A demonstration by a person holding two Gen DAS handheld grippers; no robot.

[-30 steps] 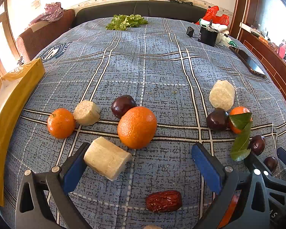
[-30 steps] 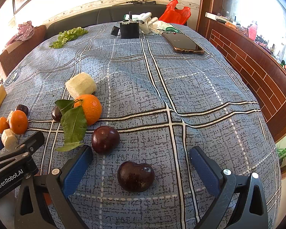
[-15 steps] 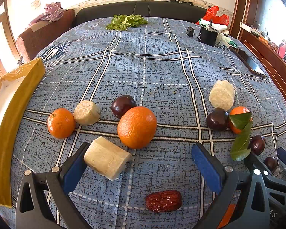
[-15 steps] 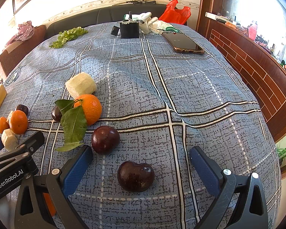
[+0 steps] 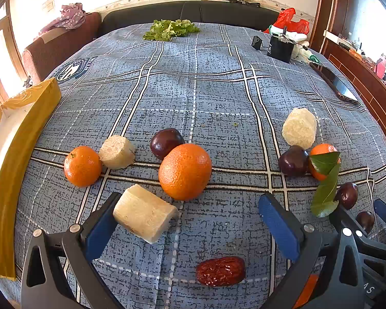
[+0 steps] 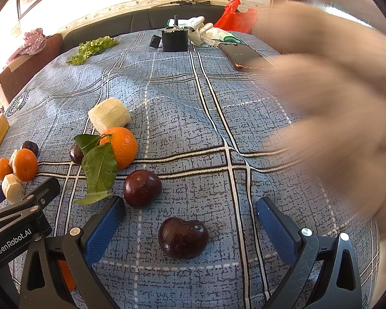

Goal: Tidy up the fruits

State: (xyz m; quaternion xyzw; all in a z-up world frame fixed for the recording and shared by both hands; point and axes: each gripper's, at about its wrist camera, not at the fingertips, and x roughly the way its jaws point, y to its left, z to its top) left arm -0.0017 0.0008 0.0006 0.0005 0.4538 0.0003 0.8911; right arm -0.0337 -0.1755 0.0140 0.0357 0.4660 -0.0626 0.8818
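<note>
since the earlier frames a blurred hand (image 6: 329,108) is brought across the right of the right wrist view, while nothing else is shifted. both grippers are held wide open and empty. the dark plum (image 6: 183,237) is centred between the right gripper (image 6: 190,221) fingers, just ahead; the left gripper (image 5: 187,219) is set nearer the sugarcane piece (image 5: 144,213), whose long axis is angled across its left finger.

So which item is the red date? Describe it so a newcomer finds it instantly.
Start at the blue plaid cloth in the left wrist view and drop to its near edge, between the open left gripper fingers. The red date lies there alone: small, oblong, wrinkled, dark red, unlike the smooth plums.
</note>
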